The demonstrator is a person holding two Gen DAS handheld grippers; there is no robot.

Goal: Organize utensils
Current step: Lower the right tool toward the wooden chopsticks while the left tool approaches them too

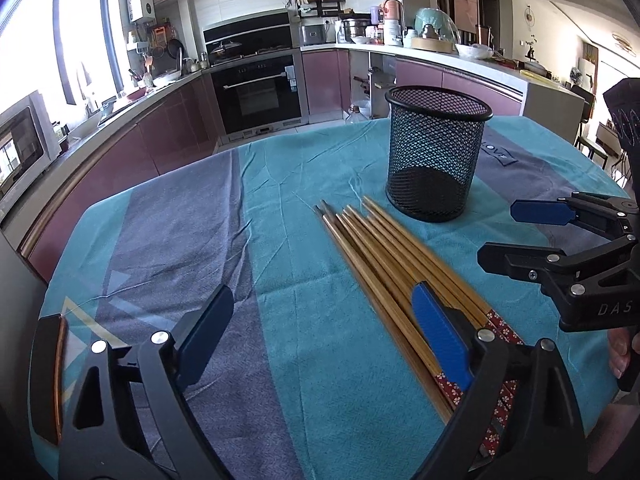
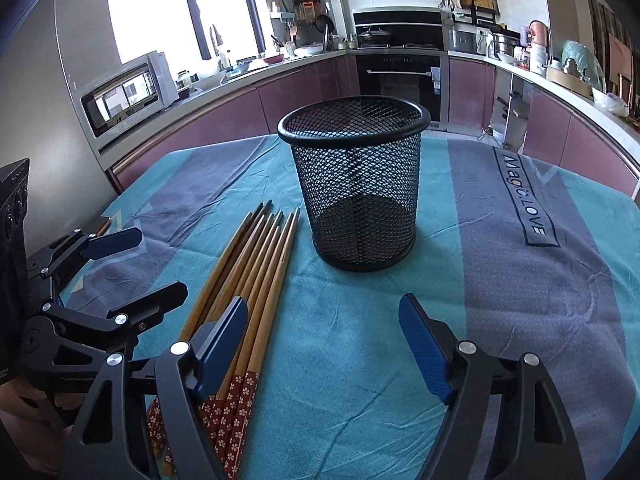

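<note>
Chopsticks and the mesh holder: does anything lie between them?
No. Between the chopsticks and mesh holder only bare blue cloth shows, clearest in the right wrist view.

We see bright daylight pouring through the window [image 2: 160, 4], blown out to white glare in both views. The tablecloth [image 1: 320, 340] is evenly lit, with a soft shadow at the mesh basket [image 2: 354, 184]. Fisheye distortion bends the counters, and the corners darken.

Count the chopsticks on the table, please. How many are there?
About 8 chopsticks, though some may be hidden under others. All lie in one bundle on the cloth, left of the mesh cup, tips toward it, red patterned ends near the grippers.
</note>
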